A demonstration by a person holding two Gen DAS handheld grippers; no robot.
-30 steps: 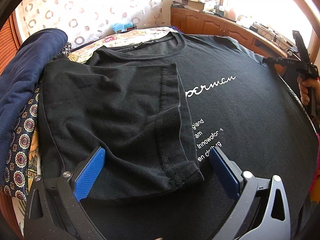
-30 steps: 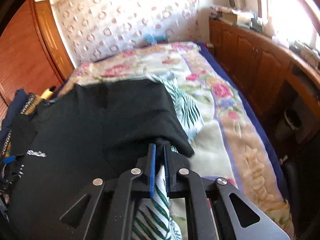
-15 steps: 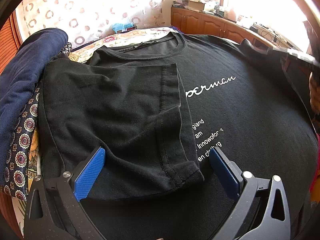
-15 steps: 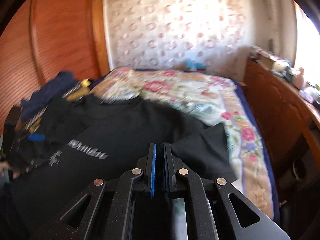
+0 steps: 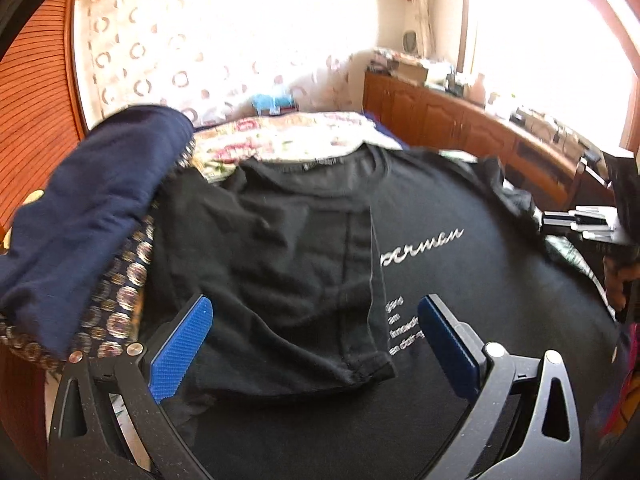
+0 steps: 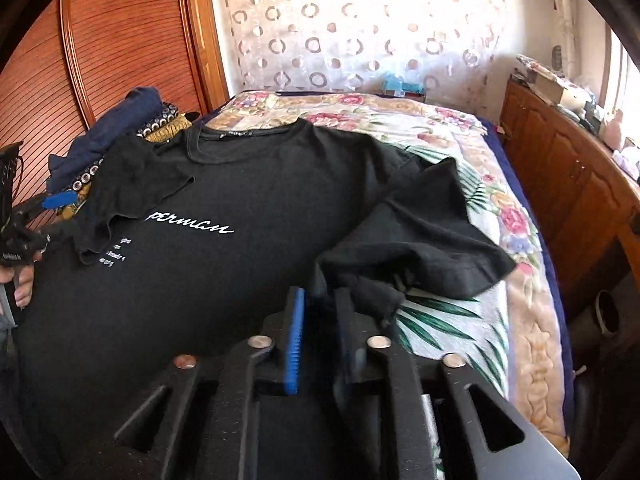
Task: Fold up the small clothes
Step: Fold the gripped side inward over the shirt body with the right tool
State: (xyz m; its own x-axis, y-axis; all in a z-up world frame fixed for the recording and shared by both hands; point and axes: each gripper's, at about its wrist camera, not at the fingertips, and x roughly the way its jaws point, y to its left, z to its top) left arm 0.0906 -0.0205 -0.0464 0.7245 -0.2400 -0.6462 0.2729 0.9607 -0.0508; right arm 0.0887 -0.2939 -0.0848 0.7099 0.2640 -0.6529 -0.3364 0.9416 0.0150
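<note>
One black T-shirt point(image 6: 248, 200), perhaps two claws point(image 5: 316, 348).

Home bedroom; floral bedspread point(image 6: 460, 148) on bed; wooden wardrobe point(image 6: 132, 40); curtain point(image 6: 360, 24).

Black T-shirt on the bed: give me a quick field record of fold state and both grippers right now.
garment: black T-shirt, front up, white script showing
surface: floral bedspread
left sleeve side: folded in over the chest
right sleeve side: lifted and bunched, not yet laid flat
left gripper: open, straddling the folded sleeve, holding nothing
right gripper: jaws slightly parted around the sleeve edge; grip unclear
beside shirt: navy garment
</note>
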